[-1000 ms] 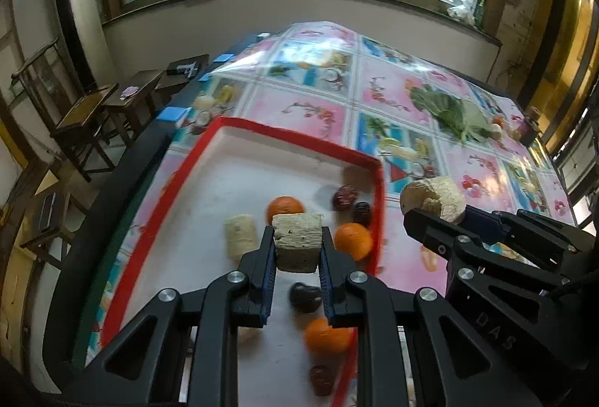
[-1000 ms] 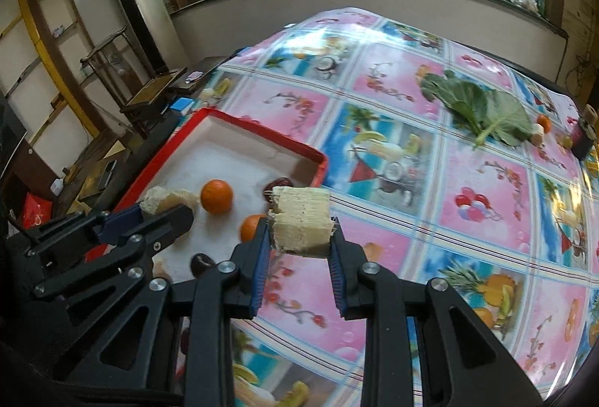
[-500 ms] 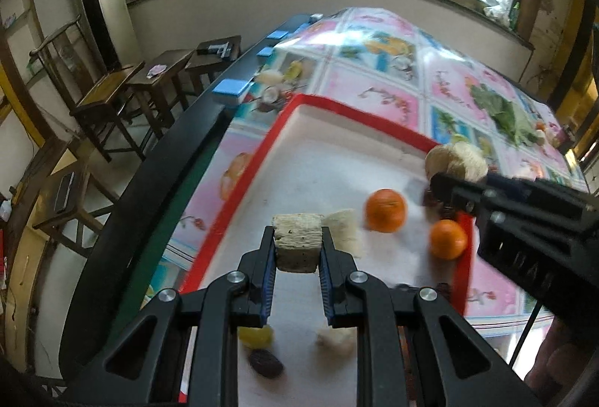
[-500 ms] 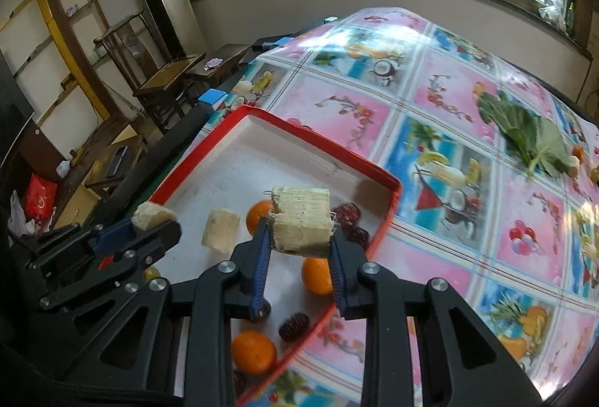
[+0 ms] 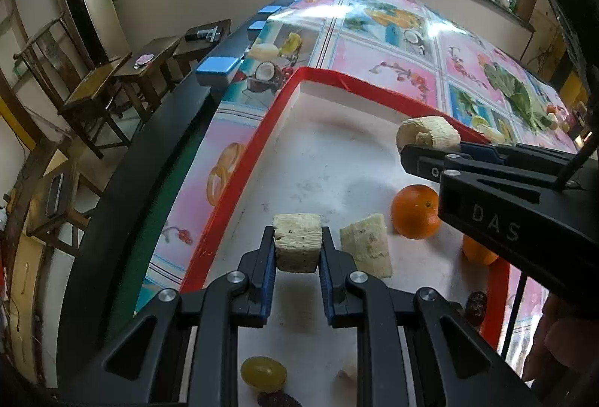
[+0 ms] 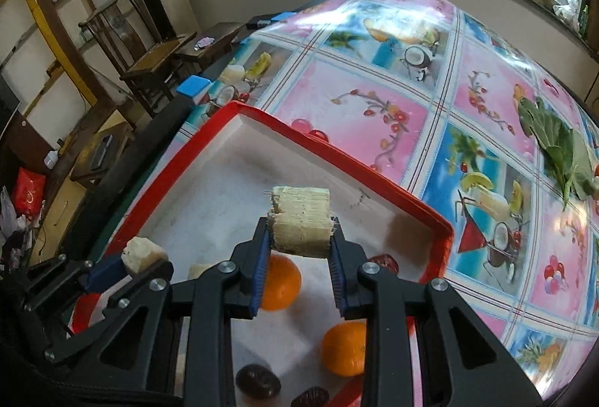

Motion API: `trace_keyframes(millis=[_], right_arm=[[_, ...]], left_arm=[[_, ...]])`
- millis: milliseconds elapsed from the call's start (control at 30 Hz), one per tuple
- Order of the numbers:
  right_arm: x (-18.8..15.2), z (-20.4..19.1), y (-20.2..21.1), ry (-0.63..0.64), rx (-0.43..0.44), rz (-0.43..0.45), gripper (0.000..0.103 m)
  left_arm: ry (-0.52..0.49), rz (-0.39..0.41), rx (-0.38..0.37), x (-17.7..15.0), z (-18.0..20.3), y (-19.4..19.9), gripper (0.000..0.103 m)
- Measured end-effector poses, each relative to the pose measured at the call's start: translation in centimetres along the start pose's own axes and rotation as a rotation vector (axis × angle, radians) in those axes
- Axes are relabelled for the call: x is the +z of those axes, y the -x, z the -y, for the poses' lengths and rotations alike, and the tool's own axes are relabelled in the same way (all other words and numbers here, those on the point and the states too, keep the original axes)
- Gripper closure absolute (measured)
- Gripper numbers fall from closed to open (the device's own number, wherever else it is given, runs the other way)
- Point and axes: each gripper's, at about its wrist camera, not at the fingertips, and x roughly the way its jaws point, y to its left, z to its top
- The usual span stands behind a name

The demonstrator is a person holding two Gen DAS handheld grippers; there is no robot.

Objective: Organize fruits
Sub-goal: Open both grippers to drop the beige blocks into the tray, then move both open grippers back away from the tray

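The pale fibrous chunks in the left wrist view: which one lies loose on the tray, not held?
The flat pale wedge beside the round orange; both blocky chunks are clamped in grippers above the white red-rimmed tray.

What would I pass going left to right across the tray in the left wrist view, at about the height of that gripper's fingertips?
Red tray rim → pale chunk clamped in the left gripper → loose pale wedge → orange → right gripper's dark body.
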Motion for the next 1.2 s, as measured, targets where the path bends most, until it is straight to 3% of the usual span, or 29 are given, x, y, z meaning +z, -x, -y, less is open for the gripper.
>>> trace_keyframes(millis=[467, 533, 600, 633, 900, 1133, 1200], right_arm=[[0.1, 0.0, -2.2, -0.014, -0.024, -0.069, 0.071], [0.1, 0.0, -2.1, -0.011, -0.038, -0.062, 0.064], [0.0, 0.1, -2.2, -0.021, -0.036, -0.062, 0.04], [0.0, 0.2, -2.0, -0.029, -0.031, -0.055, 0.037], [-0.2, 0.2, 0.7, -0.023, -0.037, 0.02, 0.037], [-1.7, 1.1, 5.0, -0.06, 0.004, 0.107, 0.037], [-2.4, 1.6, 6.3, -0.067, -0.002, 0.131, 0.037]], left_arm=[[-0.014, -0.023, 0.021, -0.3, 0.2, -1.3, 0.081], [-0.02, -0.023, 0.012, -0.3, 0.3, -1.3, 0.075], [-0.025, -0.025, 0.041, -0.3, 0.4, -1.3, 0.054], [-0.023, -0.021, 0.045, -0.3, 0.3, -1.2, 0.052], [-0.054, 0.031, 0.041, -0.3, 0.8, 1.0, 0.04], [-0.075, 0.083, -0.005, -0.2, 2.6, 3.8, 0.036], [-0.081, 0.089, -0.025, -0.2, 3.4, 4.4, 0.03]])
